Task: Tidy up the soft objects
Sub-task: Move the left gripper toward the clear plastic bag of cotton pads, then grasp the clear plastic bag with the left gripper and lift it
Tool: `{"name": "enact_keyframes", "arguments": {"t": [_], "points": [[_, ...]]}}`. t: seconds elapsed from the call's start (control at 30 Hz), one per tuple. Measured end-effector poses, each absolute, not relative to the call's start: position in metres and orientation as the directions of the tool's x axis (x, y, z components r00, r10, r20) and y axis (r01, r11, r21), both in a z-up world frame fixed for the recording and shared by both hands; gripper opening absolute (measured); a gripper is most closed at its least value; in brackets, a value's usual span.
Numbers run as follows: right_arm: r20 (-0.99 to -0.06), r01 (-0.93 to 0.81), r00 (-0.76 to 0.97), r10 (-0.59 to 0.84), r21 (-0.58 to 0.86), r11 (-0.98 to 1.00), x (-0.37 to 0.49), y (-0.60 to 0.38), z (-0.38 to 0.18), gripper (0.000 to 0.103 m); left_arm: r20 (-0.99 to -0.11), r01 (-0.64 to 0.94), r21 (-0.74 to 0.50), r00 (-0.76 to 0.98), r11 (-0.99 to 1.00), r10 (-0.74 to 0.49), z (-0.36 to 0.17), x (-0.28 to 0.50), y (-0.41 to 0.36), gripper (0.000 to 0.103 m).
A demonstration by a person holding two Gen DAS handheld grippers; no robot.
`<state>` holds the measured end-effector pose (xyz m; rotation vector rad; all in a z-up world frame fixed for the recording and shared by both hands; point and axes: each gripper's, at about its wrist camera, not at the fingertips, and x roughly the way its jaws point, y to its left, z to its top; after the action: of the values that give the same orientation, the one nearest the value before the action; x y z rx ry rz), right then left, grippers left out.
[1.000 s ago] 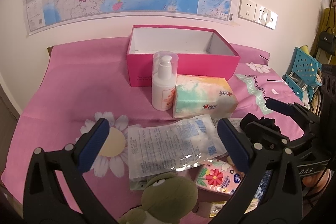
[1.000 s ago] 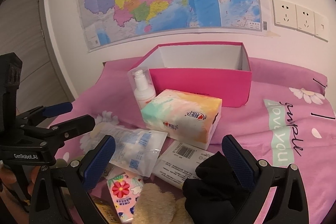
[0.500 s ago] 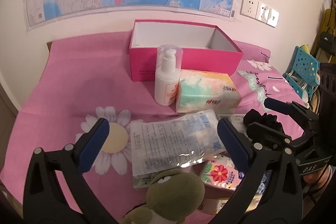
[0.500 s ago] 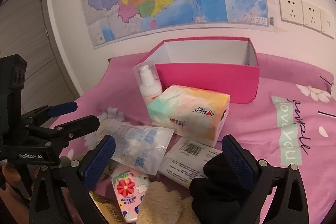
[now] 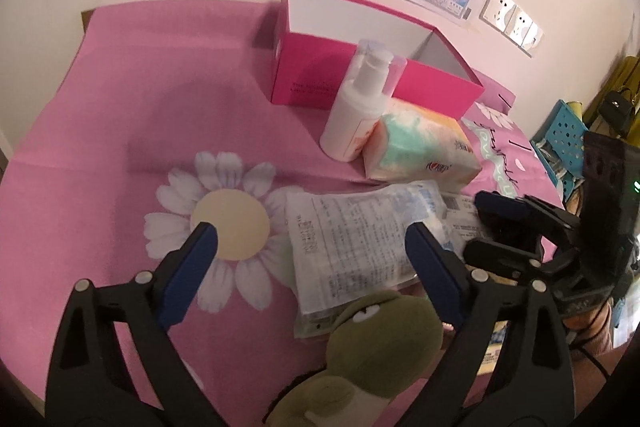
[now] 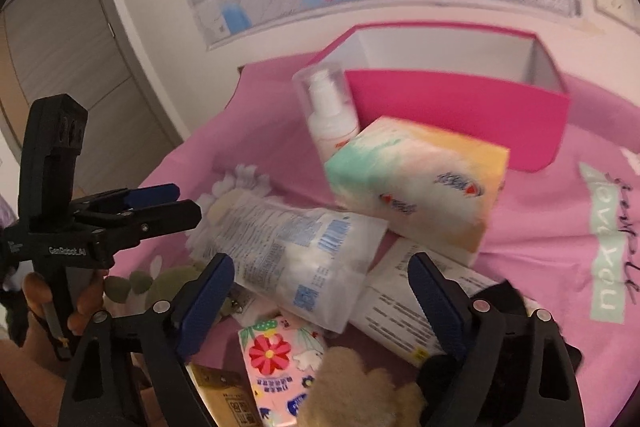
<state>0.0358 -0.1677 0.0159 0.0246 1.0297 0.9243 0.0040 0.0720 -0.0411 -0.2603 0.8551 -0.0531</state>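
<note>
Hovering over a pink daisy-print cloth (image 5: 120, 131), the left gripper (image 5: 310, 255) has its blue-padded jaws spread wide, having just been closing a little, with nothing pressed between them; a green plush frog toy (image 5: 380, 339) lies just below its right finger, beside a clear plastic pouch of white cotton pads (image 5: 352, 239). The right gripper (image 6: 320, 287) also stands wide apart, likewise just narrowed slightly, gripping nothing, above that pouch, a pink flower-printed tissue packet (image 6: 276, 359), a tan fuzzy plush piece (image 6: 352, 387) and a black soft cloth (image 6: 504, 355). Farther back sit a pastel soft tissue pack (image 6: 416, 183), a white pump bottle (image 5: 356, 107) and an open magenta cardboard box (image 5: 316, 71), all near one another.
</note>
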Motion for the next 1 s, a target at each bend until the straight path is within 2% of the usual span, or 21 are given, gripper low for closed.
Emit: {"name": "enact_keyframes", "arguments": {"t": [0.2, 0.43, 0.47, 0.5, 0.53, 0.6, 0.63, 0.7, 0.8, 0.87, 1.0], "points": [[-0.756, -0.605, 0.109, 0.645, 0.465, 0.646, 0.052, -0.156, -0.005, 0.090, -0.769, 0.018, -0.293, 0.589, 0.956, -0.247, -0.048, 0.017, 0.076, 0.087], [-0.744, -0.588, 0.047, 0.666, 0.519, 0.621, 0.057, -0.150, -0.018, 0.090, -0.820, 0.062, -0.346, 0.465, 0.936, -0.334, -0.069, 0.036, 0.081, 0.087], [-0.737, -0.587, 0.041, 0.675, 0.529, 0.613, 0.057, -0.150, -0.019, 0.090, -0.825, 0.069, -0.355, 0.447, 0.932, -0.347, -0.071, 0.039, 0.080, 0.084], [-0.729, -0.587, 0.036, 0.684, 0.538, 0.605, 0.057, -0.150, -0.019, 0.088, -0.824, 0.076, -0.364, 0.438, 0.928, -0.359, -0.072, 0.040, 0.080, 0.076], [-0.728, -0.590, 0.036, 0.685, 0.538, 0.602, 0.057, -0.149, -0.019, 0.084, -0.822, 0.087, -0.377, 0.427, 0.922, -0.377, -0.074, 0.042, 0.079, 0.074], [-0.729, -0.592, 0.032, 0.684, 0.537, 0.601, 0.056, -0.148, -0.021, 0.055, -0.814, 0.111, -0.410, 0.404, 0.905, -0.418, -0.077, 0.045, 0.076, 0.067], [-0.732, -0.589, 0.030, 0.681, 0.538, 0.603, 0.056, -0.148, -0.022, 0.052, -0.813, 0.109, -0.412, 0.406, 0.905, -0.419, -0.078, 0.045, 0.076, 0.066], [-0.726, -0.589, 0.042, 0.686, 0.537, 0.604, 0.056, -0.151, -0.021, 0.050, -0.802, 0.107, -0.424, 0.417, 0.899, -0.428, -0.076, 0.044, 0.076, 0.060], [-0.719, -0.600, 0.062, 0.692, 0.528, 0.602, 0.055, -0.155, -0.016, 0.045, -0.788, 0.112, -0.425, 0.443, 0.898, -0.428, -0.068, 0.039, 0.075, 0.057], [-0.718, -0.608, 0.074, 0.692, 0.517, 0.602, 0.054, -0.156, -0.011, 0.044, -0.775, 0.123, -0.423, 0.465, 0.898, -0.428, -0.060, 0.036, 0.075, 0.056], [-0.704, -0.623, 0.104, 0.702, 0.504, 0.598, 0.054, -0.158, 0.000, 0.044, -0.753, 0.128, -0.401, 0.518, 0.907, -0.406, -0.040, 0.030, 0.074, 0.047]]}}
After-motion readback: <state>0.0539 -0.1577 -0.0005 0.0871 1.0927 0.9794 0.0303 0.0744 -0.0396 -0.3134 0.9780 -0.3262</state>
